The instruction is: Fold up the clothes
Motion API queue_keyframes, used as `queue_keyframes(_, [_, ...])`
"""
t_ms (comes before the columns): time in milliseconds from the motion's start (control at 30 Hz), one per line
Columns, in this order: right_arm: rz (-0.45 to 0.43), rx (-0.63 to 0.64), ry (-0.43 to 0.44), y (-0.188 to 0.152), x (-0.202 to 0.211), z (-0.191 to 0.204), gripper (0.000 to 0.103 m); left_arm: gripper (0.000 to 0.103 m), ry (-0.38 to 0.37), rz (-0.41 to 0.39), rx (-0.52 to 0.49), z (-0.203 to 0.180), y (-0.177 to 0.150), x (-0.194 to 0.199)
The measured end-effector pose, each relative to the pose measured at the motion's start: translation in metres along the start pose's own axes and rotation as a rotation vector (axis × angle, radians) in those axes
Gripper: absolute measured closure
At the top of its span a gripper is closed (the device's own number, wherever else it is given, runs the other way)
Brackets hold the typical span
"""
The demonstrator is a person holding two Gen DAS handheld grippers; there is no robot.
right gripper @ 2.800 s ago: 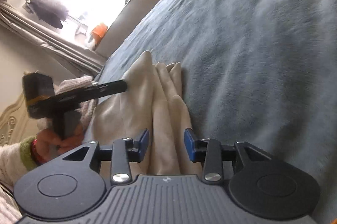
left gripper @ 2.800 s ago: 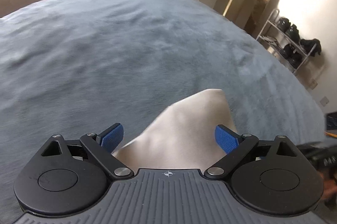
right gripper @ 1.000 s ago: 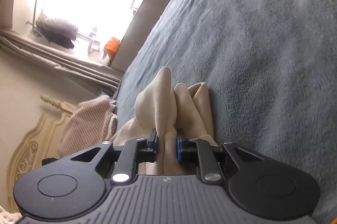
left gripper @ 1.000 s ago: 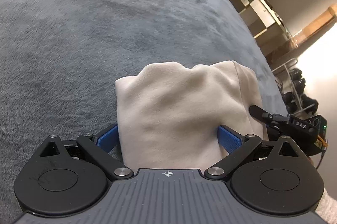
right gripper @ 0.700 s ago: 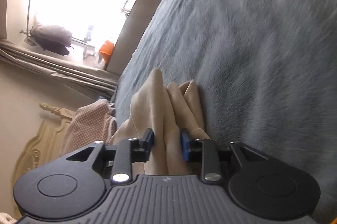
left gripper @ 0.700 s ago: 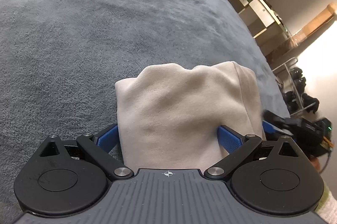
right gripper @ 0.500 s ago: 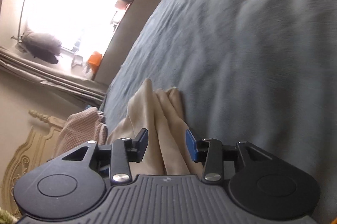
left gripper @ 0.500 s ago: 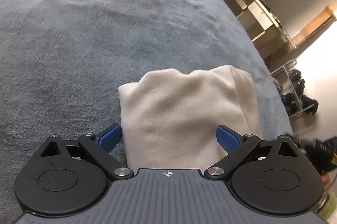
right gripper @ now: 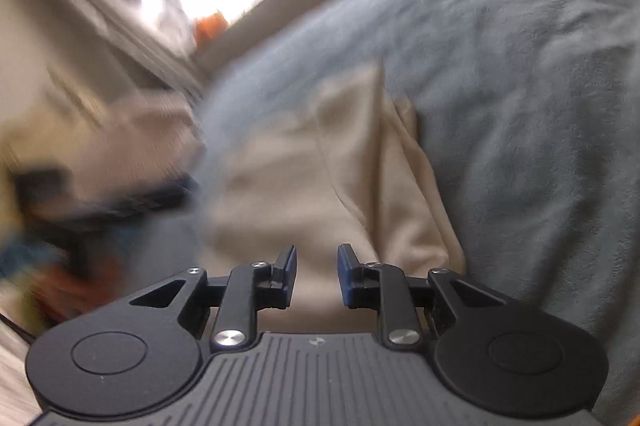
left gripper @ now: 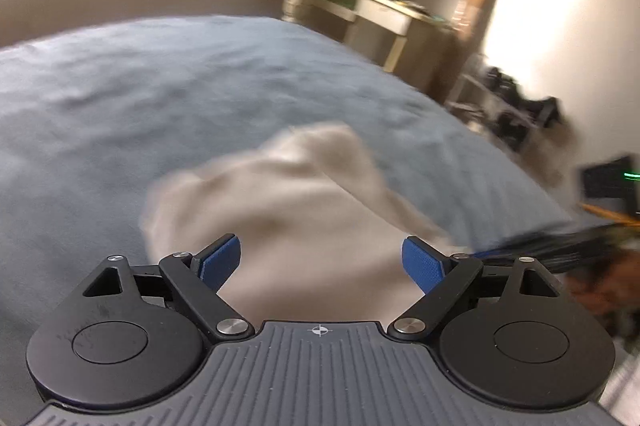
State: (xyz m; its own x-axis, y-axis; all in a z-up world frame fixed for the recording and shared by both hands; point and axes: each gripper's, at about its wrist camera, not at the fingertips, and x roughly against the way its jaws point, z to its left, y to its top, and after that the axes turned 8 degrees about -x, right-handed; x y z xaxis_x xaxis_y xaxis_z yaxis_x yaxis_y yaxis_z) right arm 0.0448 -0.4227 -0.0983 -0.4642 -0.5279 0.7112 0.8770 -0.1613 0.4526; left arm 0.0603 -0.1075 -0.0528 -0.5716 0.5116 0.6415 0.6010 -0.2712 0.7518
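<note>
Both grippers have pulled back from the cream garment (left gripper: 304, 210), which lies bunched on the grey-blue bed (left gripper: 120, 98). Left gripper (left gripper: 322, 260) fingers wide apart, right gripper (right gripper: 317, 268) fingers narrowly apart (both empty). Any further fold wants edges aligned.

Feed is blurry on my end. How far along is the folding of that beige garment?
Done: the beige garment lies on the blue-grey blanket as a compact, layered bundle. In hand: nothing; the left gripper and right gripper are both open above it. Left: perhaps squaring its uneven edges; blur hides the detail.
</note>
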Motion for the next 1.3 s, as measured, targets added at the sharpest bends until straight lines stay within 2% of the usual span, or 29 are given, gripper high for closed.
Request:
queue_keyframes(33, [0.023,0.027,-0.058,-0.003,-0.007,0.002,0.093,0.015,-0.006,0.009,-0.013,-0.006,-0.006,-0.003])
queue_keyframes(133, [0.025,0.111,-0.113,0.002,-0.004,0.024,0.092,0.021,-0.023,0.035,-0.052,-0.023,-0.024,-0.013])
queue_keyframes(200, [0.001,0.159,-0.109,0.009,0.003,0.039,0.092,0.02,-0.033,0.048,-0.069,-0.032,-0.034,-0.018])
queue_keyframes(333, [-0.104,0.225,-0.088,0.035,0.006,0.066,0.092,0.02,-0.051,0.038,-0.007,-0.024,-0.035,-0.02])
queue_keyframes(500, [-0.212,0.156,-0.068,0.075,-0.033,0.078,0.092,0.019,-0.06,0.033,0.029,-0.023,-0.036,-0.022])
queue_keyframes(567, [-0.219,0.177,-0.146,0.082,-0.059,0.073,0.092,0.019,-0.068,0.027,0.039,-0.021,-0.038,-0.021])
queue_keyframes(633, [-0.131,0.109,-0.241,0.086,-0.088,0.054,0.093,0.019,-0.081,0.021,0.053,-0.019,-0.039,-0.018])
queue_keyframes(700, [-0.11,-0.011,-0.223,0.085,-0.093,0.036,0.094,0.019,-0.105,0.024,0.076,-0.013,-0.038,-0.014])
queue_keyframes(733, [-0.121,-0.023,-0.216,0.086,-0.088,0.037,0.093,0.019,-0.118,0.022,0.092,-0.009,-0.036,-0.011])
queue_keyframes(867, [-0.151,0.02,-0.181,0.091,-0.069,0.057,0.091,0.019,-0.145,-0.063,0.174,0.025,-0.024,0.01])
queue_keyframes(1033, [-0.15,0.097,-0.106,0.088,-0.061,0.084,0.091,0.019,-0.075,-0.144,0.286,0.085,0.002,0.011])
queue_keyframes(1067, [-0.14,0.101,-0.095,0.085,-0.063,0.087,0.091,0.018,-0.092,-0.145,0.324,0.1,0.006,0.005])
queue_keyframes(1300, [-0.089,0.051,-0.098,0.075,-0.081,0.082,0.091,0.016,-0.513,-0.022,0.778,0.21,0.025,-0.077])
